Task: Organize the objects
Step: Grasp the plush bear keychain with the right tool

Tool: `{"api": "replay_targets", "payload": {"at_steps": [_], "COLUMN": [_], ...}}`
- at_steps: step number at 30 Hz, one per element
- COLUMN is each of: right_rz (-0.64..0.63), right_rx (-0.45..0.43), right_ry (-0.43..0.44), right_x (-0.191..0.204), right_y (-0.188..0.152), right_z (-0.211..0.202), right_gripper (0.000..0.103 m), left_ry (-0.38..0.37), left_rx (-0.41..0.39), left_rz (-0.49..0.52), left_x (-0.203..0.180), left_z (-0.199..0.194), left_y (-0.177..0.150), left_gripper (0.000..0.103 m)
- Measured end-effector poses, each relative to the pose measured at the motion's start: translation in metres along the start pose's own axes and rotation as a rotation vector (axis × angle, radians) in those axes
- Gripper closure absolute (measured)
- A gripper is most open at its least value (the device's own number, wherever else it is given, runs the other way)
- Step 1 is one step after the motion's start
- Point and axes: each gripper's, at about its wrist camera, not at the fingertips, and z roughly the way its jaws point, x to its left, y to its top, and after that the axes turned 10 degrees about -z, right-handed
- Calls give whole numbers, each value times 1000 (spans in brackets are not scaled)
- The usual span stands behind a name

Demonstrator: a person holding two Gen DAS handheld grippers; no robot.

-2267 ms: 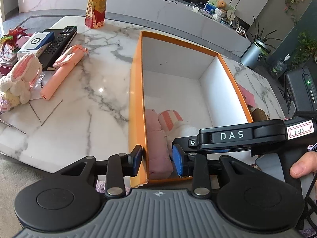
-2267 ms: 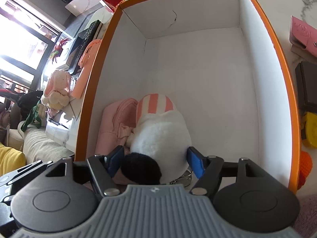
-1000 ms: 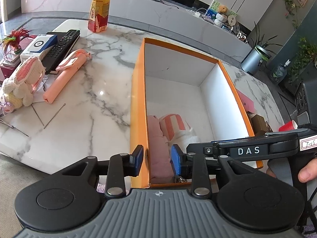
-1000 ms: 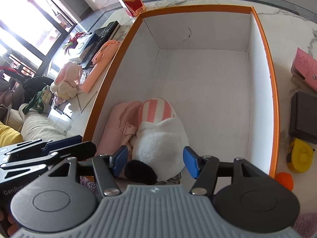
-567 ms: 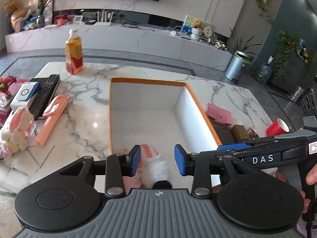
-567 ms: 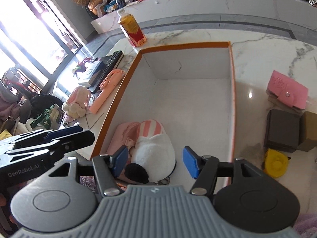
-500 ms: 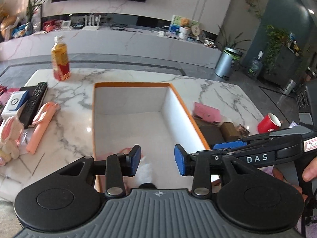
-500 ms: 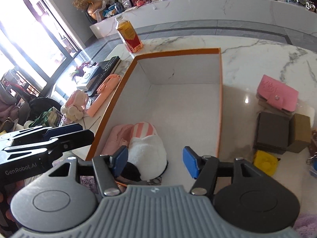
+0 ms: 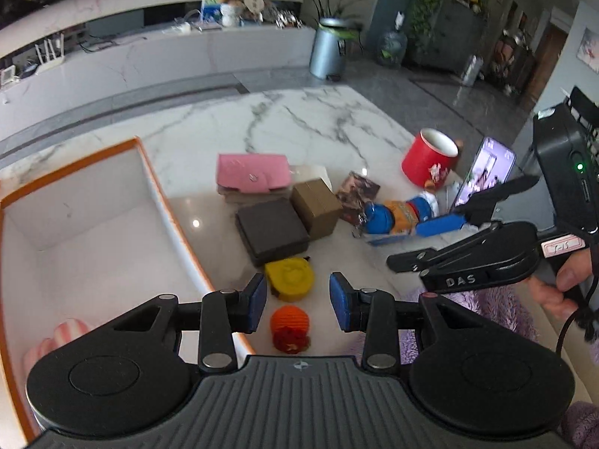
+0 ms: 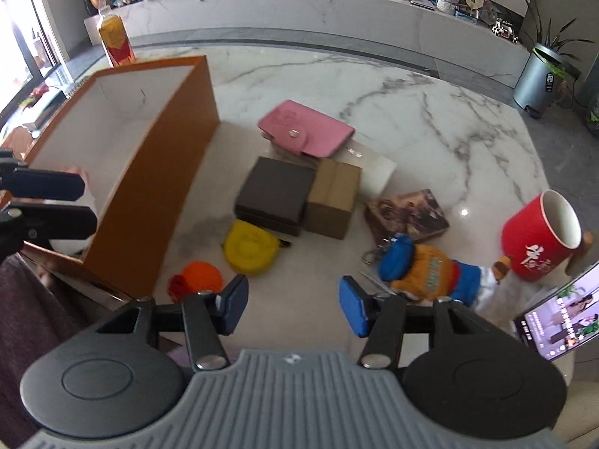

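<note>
The left gripper (image 9: pixel 298 301) hovers above the near edge of the marble table (image 9: pixel 299 119) with its jaws open and empty, framing an orange knitted ball (image 9: pixel 289 322) and, just beyond it, a yellow tape measure (image 9: pixel 290 278). The right gripper (image 10: pixel 294 308) also has its jaws open and empty, positioned over bare table between the tape measure and a blue-and-orange plush toy (image 10: pixel 426 267). The orange box (image 10: pixel 149 172) stands to the left with a pink-striped plush (image 9: pixel 69 333) in its near corner, while a dark box (image 10: pixel 275 192), a brown box (image 10: pixel 331 200) and a pink wallet (image 10: pixel 305 127) lie clustered beside it on the table.
</note>
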Motion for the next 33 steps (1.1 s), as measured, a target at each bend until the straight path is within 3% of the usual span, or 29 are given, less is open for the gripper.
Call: {"api": "replay_targets", "payload": {"at_steps": [8, 13, 22, 24, 27, 33], "right_rz": [-224, -446, -740, -781, -802, -778], "right_rx": [60, 101, 141, 150, 174, 174], "right_ry": [-43, -50, -58, -76, -88, -74], "right_x": [-39, -50, -52, -51, -52, -53], "right_y": [-16, -18, -23, -24, -25, -22], "right_z": [23, 40, 76, 84, 95, 92], "right_gripper": [45, 27, 27, 28, 41, 48], "left_ry": [30, 44, 97, 100, 112, 134], "left_rx": [147, 175, 200, 197, 194, 188], "left_rz": [50, 109, 248, 282, 334, 475], "left_x": [-24, -32, -44, -44, -43, -37], "left_z": [56, 78, 104, 107, 112, 121], "left_y": [8, 19, 43, 47, 53, 66], "left_gripper": [60, 60, 60, 60, 60, 58]}}
